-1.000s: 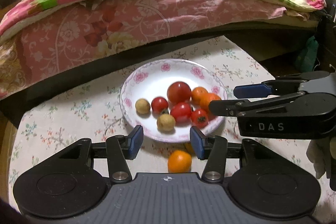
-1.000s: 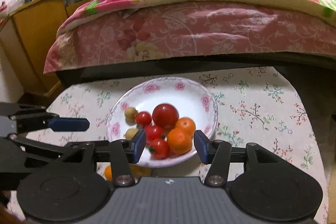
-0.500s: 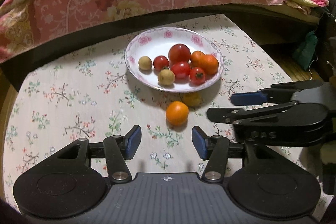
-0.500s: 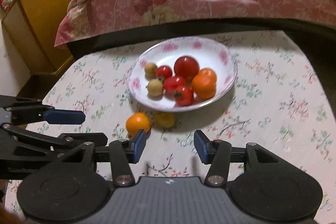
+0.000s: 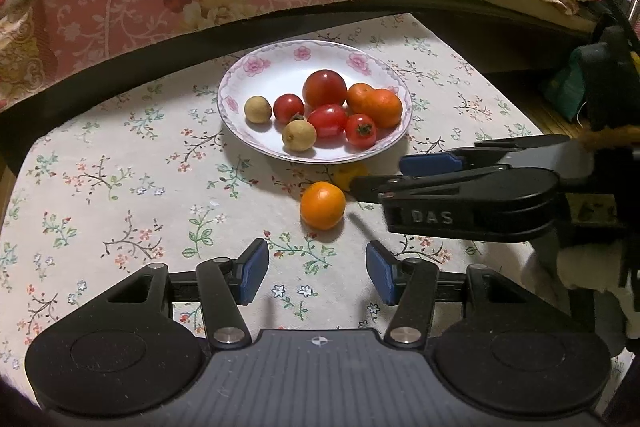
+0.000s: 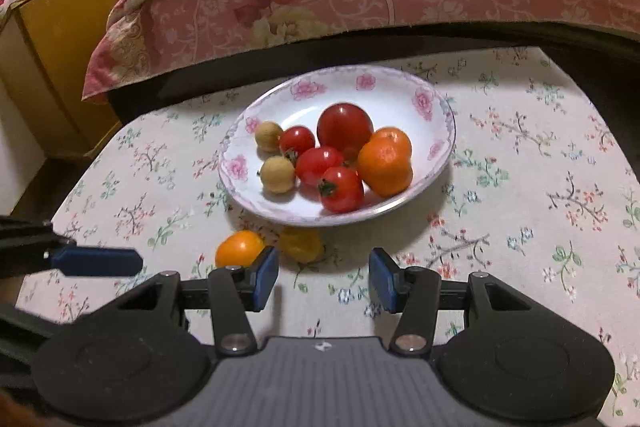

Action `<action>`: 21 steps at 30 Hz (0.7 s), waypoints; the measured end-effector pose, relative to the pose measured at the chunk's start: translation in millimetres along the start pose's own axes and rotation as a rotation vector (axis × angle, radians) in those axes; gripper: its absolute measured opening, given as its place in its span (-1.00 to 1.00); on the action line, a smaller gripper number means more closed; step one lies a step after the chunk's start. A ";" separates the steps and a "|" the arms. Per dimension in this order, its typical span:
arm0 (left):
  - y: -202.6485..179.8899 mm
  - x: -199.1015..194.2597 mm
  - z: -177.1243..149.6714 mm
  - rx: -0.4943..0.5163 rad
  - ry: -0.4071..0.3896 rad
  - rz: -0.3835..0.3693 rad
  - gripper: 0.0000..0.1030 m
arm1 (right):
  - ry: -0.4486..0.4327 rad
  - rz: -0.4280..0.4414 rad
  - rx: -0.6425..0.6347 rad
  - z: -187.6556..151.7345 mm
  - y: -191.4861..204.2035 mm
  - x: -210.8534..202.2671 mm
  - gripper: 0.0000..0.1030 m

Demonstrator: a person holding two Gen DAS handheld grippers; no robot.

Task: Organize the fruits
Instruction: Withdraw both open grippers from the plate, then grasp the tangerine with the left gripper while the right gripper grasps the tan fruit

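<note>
Most of the fruit already sits in the plate [image 5: 240, 131]: a big tomato [image 5: 324, 89], three small tomatoes [image 5: 327, 121], two oranges [image 5: 378, 105] touching each other at the right side, and two pale brown longans [image 5: 299, 135] on the left. Two pieces are left on the tablecloth [image 5: 120, 187], both just beside the plate's near rim: an orange fruit [image 5: 322, 205] and a yellow fruit [image 5: 349, 174], the latter partly under the rim's shadow and partly hidden in the left view by the right gripper. So the job looks close to done, with these two pickups remaining. The left gripper [image 5: 317, 271] is spread wide and holds nothing, aimed at the orange fruit a little ahead of it. The right gripper [image 6: 323, 275] is likewise released and empty, with the yellow fruit [image 6: 301, 243] near its left finger and the orange fruit [image 6: 239, 247] partly behind that finger. Neither touches any fruit yet; each seems lined up for one piece.
</note>
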State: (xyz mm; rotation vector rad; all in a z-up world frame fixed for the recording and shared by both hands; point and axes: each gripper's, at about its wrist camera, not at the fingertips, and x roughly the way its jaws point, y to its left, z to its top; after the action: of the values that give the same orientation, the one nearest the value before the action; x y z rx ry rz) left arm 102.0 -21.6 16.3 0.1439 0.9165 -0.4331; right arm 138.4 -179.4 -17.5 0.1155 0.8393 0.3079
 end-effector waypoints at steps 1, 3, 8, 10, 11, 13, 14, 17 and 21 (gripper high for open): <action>0.1 -0.1 -0.3 0.001 0.001 -0.001 0.22 | 0.000 0.007 -0.003 0.3 1.1 2.0 -0.17; 1.2 1.1 -0.9 0.001 0.005 -0.005 0.23 | -0.003 0.014 -0.013 -1.0 3.6 5.7 -0.17; 2.5 3.6 -2.9 0.003 0.016 -0.007 0.24 | -0.024 0.008 -0.011 -0.9 5.3 14.5 -0.17; 3.3 4.7 -3.2 0.005 0.018 -0.003 0.24 | -0.032 0.014 0.002 1.0 4.6 17.0 -0.20; 4.0 5.6 -3.4 0.005 0.020 -0.001 0.24 | -0.033 0.013 -0.002 1.3 5.1 17.9 -0.29; 5.7 7.5 -3.2 0.003 0.023 0.004 0.24 | -0.033 -0.006 -0.040 0.9 8.9 18.6 -0.41; 6.5 8.4 -2.8 0.002 0.024 0.006 0.24 | -0.029 0.003 -0.052 0.6 10.1 18.0 -0.56; 7.8 9.2 -2.3 0.012 0.010 0.001 0.24 | -0.003 0.029 -0.054 0.9 10.6 15.7 -0.59; 5.3 15.7 -0.8 0.046 -0.010 0.018 0.19 | 0.025 0.047 -0.059 -1.3 8.4 2.2 -0.60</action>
State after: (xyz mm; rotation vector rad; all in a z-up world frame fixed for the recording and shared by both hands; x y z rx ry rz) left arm 112.0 -21.3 3.0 0.1915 0.8953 -0.4378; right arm 136.9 -170.7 -18.0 0.0767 0.8523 0.3784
